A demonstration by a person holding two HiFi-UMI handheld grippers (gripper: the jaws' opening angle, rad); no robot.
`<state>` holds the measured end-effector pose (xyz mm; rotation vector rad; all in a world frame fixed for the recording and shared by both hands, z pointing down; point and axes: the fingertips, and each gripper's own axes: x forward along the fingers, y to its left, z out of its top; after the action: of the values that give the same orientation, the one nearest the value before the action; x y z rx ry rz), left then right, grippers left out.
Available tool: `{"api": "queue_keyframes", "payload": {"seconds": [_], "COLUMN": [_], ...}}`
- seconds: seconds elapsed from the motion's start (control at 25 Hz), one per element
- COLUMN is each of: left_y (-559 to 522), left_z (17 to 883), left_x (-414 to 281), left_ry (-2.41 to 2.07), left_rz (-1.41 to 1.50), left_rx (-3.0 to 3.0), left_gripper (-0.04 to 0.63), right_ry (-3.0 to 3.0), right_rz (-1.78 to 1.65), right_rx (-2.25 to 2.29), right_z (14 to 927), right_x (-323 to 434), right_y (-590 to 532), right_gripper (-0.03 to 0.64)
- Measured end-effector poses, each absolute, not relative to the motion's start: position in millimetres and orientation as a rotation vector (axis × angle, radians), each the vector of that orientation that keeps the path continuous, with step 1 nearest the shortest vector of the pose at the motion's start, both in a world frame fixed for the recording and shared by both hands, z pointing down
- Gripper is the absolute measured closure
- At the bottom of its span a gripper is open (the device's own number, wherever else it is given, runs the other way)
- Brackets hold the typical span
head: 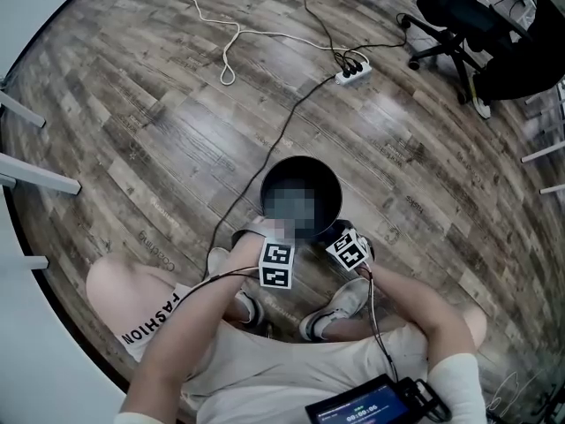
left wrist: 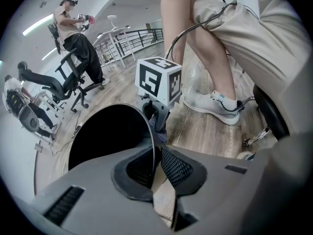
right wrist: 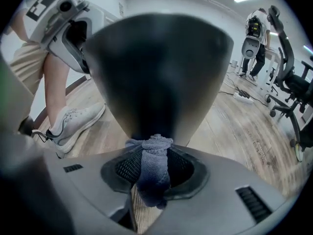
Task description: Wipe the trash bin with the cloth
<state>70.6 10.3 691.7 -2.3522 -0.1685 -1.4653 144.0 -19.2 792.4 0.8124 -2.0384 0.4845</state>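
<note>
From the left tool's own camera, the left tool [left wrist: 155, 166] was closed on the thin rim of the black trash bin [left wrist: 98, 141], one pad inside the wall and one outside. The bin stood on the wooden floor [left wrist: 205, 131] close to the person's grey shoe [left wrist: 212, 105].

From the right tool's camera, the right tool [right wrist: 154, 173] was clamped on a bunched blue-grey cloth [right wrist: 154, 163], its jaws held slightly apart by the fabric. The top of the cloth lay against the bin's dark outer wall, low down near its base.

From the head camera, the bin stood upright on the floor just in front of the person's feet. Both tools were at its near rim, the left one at the left side and the right one lower, beside the right side. A power strip [head: 353, 71] and an office chair [head: 455, 16] stood well apart, farther back.
</note>
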Motion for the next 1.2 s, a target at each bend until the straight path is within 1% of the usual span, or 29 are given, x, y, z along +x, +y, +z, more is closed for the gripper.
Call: {"api": "queue_keyframes", "payload": {"seconds": [0.44, 0.8, 0.92, 1.04, 1.2], "left_y": [9.1, 9.7, 10.0, 10.5, 12.8], "left_z": [691.1, 692.4, 691.8, 691.2, 688.1], "left_x": [72.2, 71.1, 73.1, 74.7, 84.0], "left_ry": [-0.145, -0.129, -0.117, -0.097, -0.017], "left_rz": [-1.464, -1.488, -1.505, -1.535, -1.556], "left_rx": [-2.358, -2.367, -2.391, -2.437, -2.544], "left_gripper": [0.541, 0.541, 0.541, 0.541, 0.543], "right_ry": [-1.937, -1.860, -1.759, -1.799, -1.908], "right_rz": [0.487, 0.577, 0.650, 0.774, 0.703], "right_rx": [0.855, 0.894, 0.951, 0.963, 0.888], "right_z": [866.4, 885.2, 869.0, 828.2, 766.0], "right_x": [154.9, 158.8, 169.0, 160.1, 149.8], "right_y": [-30.3, -30.3, -21.1, -4.4, 7.0], "right_gripper": [0.491, 0.491, 0.491, 0.491, 0.491]}}
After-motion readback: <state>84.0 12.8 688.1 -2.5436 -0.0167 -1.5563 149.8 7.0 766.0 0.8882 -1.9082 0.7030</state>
